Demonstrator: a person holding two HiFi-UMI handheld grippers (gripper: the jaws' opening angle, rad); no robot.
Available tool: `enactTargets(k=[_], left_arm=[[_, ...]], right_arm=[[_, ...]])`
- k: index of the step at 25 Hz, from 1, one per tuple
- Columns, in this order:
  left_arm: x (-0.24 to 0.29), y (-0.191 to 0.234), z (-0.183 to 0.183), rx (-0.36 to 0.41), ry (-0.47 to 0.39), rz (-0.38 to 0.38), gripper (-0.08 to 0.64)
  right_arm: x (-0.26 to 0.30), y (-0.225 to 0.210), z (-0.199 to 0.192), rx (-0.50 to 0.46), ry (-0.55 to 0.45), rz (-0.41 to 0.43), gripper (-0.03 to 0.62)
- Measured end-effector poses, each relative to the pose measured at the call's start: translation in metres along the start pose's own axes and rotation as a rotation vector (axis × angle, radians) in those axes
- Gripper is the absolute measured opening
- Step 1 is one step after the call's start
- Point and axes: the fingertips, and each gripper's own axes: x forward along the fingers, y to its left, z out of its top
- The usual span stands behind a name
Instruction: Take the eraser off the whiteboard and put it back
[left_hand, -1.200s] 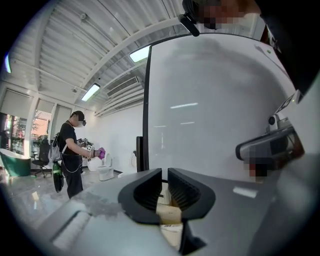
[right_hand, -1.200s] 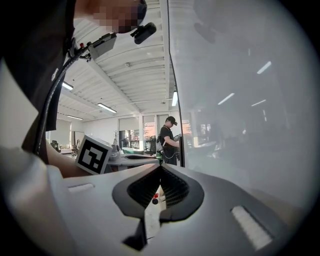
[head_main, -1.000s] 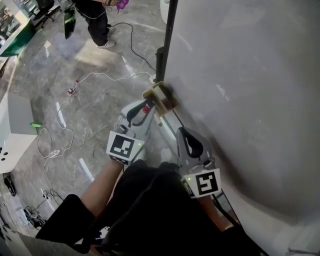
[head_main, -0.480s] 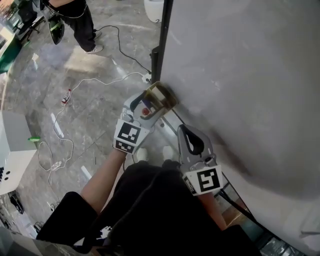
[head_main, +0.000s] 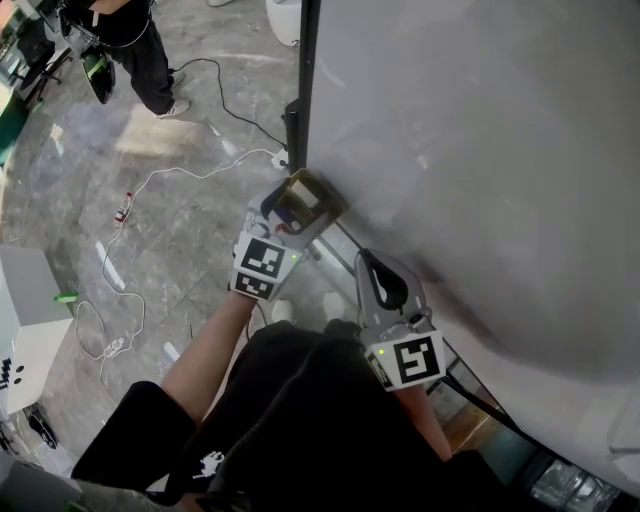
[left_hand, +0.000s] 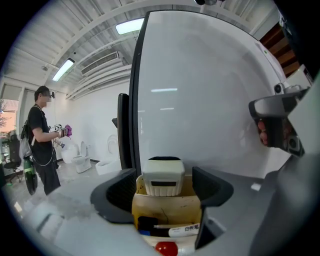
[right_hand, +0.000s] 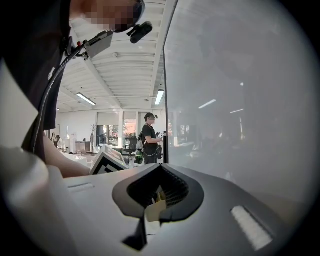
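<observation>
The white eraser (left_hand: 163, 176), dark felt on its far side, rests upright in a wooden holder (left_hand: 167, 207) fixed at the whiteboard's (left_hand: 200, 100) lower edge. My left gripper (left_hand: 165, 186) is open. Its jaws have just been opening, and the eraser stands between them with a gap to each pad. In the head view the left gripper (head_main: 290, 215) reaches into the holder (head_main: 310, 200). My right gripper (head_main: 372, 270) hangs just below and to the right, close to the board (head_main: 470, 150). In its own view the right gripper (right_hand: 159, 195) is shut and holds nothing.
Markers (left_hand: 180, 230), one with a red cap (left_hand: 166, 248), lie in the holder's near part. The board's black stand post (head_main: 300, 90) rises beside it. Cables (head_main: 150, 180) trail over the stone floor. A person (head_main: 130, 50) stands further off. A white table (head_main: 25, 330) is at the left.
My left gripper has pushed forward and down onto the holder, which it now overlaps. My right gripper has stayed where it was.
</observation>
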Motion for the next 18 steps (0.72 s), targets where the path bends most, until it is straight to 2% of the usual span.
enactTargets(k=[10, 13, 14, 18], left_arm=[[0.011, -0.003, -0.001, 0.010, 0.008, -0.015, 0.352], [0.013, -0.002, -0.003, 0.015, 0.015, -0.010, 0.316], [0.013, -0.002, -0.003, 0.016, 0.014, -0.006, 0.274], [0.013, 0.000, -0.003, 0.006, 0.009, -0.002, 0.273]], right_arm=[[-0.002, -0.008, 0.001, 0.001, 0.000, -0.034, 0.009], [-0.003, -0.011, 0.003, -0.002, -0.003, -0.042, 0.009], [-0.003, -0.011, 0.003, -0.002, -0.005, -0.045, 0.009], [-0.004, -0.014, 0.003, 0.001, -0.004, -0.048, 0.009]])
